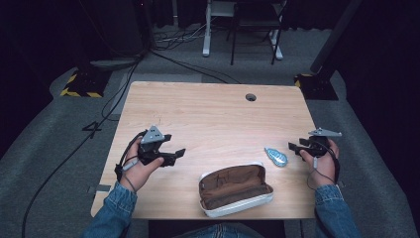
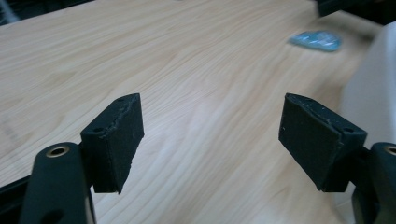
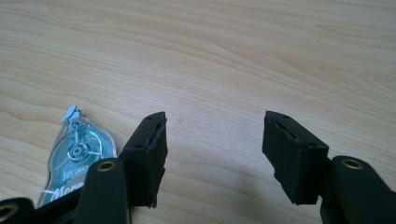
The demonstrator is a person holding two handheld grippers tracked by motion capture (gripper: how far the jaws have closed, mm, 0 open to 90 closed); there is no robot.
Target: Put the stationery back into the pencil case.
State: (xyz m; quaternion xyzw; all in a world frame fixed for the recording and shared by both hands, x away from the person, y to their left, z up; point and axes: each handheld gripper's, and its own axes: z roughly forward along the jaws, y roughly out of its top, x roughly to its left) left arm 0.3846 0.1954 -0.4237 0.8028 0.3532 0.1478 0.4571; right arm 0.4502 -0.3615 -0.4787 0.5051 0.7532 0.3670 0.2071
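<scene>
An open pencil case (image 1: 236,189), white outside and brown inside, lies near the table's front edge; its white side (image 2: 369,88) fills the right of the left gripper view. A blue correction-tape dispenser (image 1: 276,156) lies to its right, also seen as a blurred blue shape (image 2: 315,40) and close up (image 3: 77,156). My left gripper (image 1: 178,154) is held left of the case, open and empty, its pads (image 2: 116,140) wide apart. My right gripper (image 1: 293,146) is open and empty too, just right of the dispenser, pointing left over bare wood.
The wooden table (image 1: 208,116) has a round cable hole (image 1: 250,96) near its far edge. Beyond it stand a desk frame (image 1: 242,29), cables on grey carpet, and yellow-black striped stand bases (image 1: 79,84).
</scene>
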